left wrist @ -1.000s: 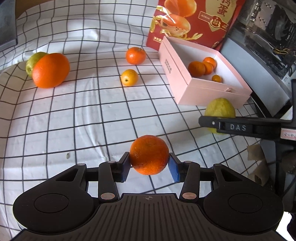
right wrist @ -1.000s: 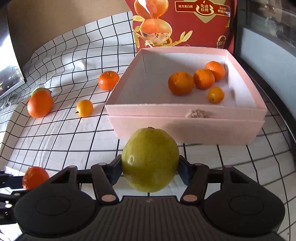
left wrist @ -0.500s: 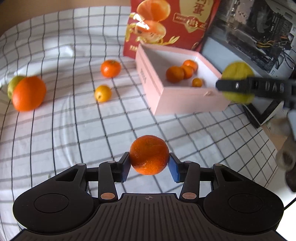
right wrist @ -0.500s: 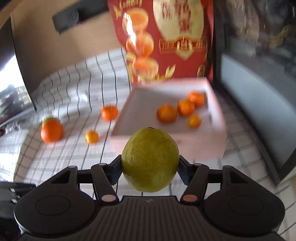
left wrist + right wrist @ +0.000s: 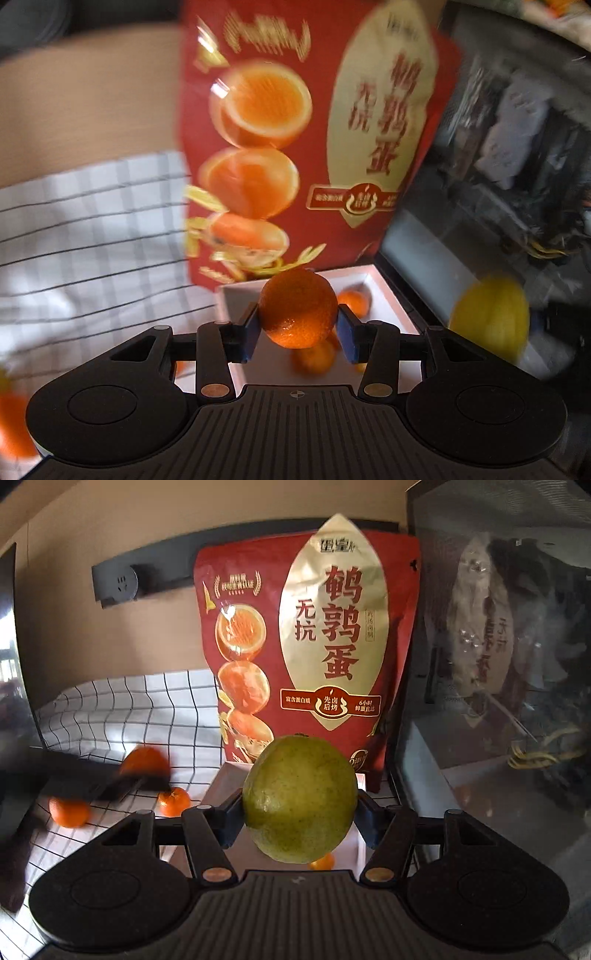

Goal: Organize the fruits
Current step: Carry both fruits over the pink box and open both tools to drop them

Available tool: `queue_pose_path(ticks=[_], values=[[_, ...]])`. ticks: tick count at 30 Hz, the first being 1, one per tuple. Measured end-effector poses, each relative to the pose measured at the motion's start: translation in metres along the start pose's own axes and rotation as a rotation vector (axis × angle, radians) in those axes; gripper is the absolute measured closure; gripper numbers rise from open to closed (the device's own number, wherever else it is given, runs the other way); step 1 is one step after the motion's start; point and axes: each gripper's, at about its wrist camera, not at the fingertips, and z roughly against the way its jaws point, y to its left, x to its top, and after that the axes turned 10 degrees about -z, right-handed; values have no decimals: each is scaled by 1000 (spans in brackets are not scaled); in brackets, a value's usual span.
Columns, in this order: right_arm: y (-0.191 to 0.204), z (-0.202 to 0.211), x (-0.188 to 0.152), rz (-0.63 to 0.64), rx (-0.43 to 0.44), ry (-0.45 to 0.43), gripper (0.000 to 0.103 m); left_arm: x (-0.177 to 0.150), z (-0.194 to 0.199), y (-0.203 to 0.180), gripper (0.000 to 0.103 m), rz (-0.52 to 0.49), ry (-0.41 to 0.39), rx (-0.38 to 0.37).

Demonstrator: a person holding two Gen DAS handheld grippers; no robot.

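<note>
Just beyond your left gripper [image 5: 298, 334] sits the pink box [image 5: 388, 295]; it clamps a mandarin [image 5: 297, 308], your right gripper [image 5: 300, 821] a green citrus [image 5: 300, 799]. Carrying step; next, lower and release inside.

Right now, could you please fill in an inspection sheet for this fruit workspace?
Surface: white cloth with a black grid.
Job's things: pink box holding small oranges; two more oranges loose on the cloth.
Clutter: red snack bag standing behind the box.
Grippers: left gripper shut on an orange; right gripper shut on a green citrus fruit; both in front of the box.
Cables: yellow wires behind the glass panel.
Surroundings: wall socket on a beige wall.
</note>
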Motion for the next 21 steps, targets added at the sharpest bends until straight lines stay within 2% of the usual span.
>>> queue_pose_path(ticks=[2,4,6,10,12,16,21], values=[[0,-21,-3,16,11,66,42,11,-40,-3,54,-28,102,-42],[-2,-42,-10,20,28,135,42,13,-74,-11,54,-78,175,-9],[-4,-64,-22,11,44,208,42,8,-98,-15,54,-103,226,36],[-10,-103,-43,-47,56,319,42,1,-126,-12,52,-68,288,29],[-12,-116,-47,-61,47,342,42,-2,-124,-9,53,-49,277,23],[-5,-130,-48,36,-7,348,42,-7,-112,-3,55,-37,235,11],[7,-141,-51,104,-52,382,40,-14,-75,16,55,51,111,-22]])
